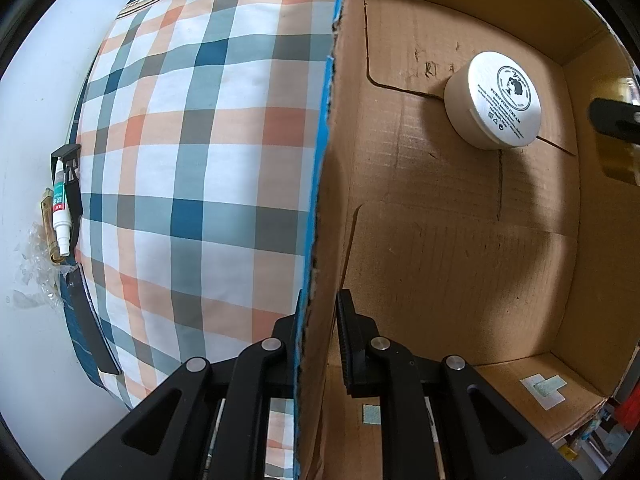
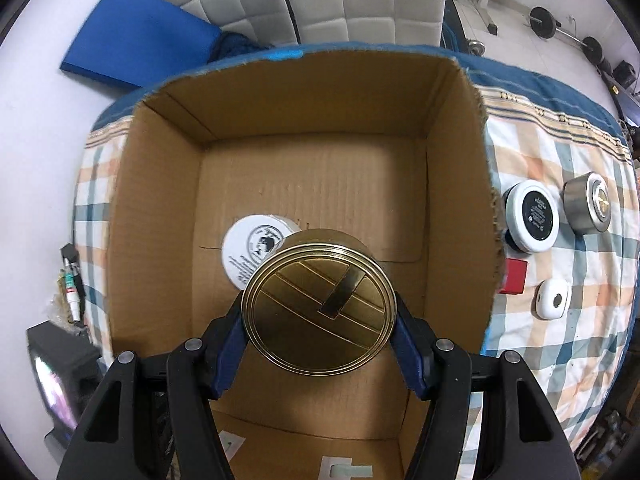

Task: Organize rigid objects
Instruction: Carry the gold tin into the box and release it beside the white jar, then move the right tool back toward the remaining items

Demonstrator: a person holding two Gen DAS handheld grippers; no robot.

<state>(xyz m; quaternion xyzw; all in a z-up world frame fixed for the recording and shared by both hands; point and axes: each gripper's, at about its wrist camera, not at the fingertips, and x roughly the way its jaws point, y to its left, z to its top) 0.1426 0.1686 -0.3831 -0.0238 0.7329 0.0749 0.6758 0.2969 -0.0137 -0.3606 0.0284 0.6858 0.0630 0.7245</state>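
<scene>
An open cardboard box point(image 2: 152, 208) stands on a plaid bed. A white cream jar point(image 1: 494, 100) lies on the box floor; it also shows in the right wrist view point(image 2: 248, 250). My right gripper point(image 2: 319, 320) is shut on a round gold tin point(image 2: 320, 304) and holds it above the box floor. The tin's edge and one right finger show at the right rim of the left wrist view point(image 1: 614, 120). My left gripper point(image 1: 316, 328) is shut on the box's side wall point(image 1: 320, 184), one finger outside and one inside.
On the plaid cover point(image 2: 560, 344) right of the box lie a black-lidded white jar point(image 2: 532, 216), a silver tin point(image 2: 588, 202), a red box point(image 2: 515, 276) and a small white case point(image 2: 553, 300). A white tube point(image 1: 61, 208) lies at the bed's left edge.
</scene>
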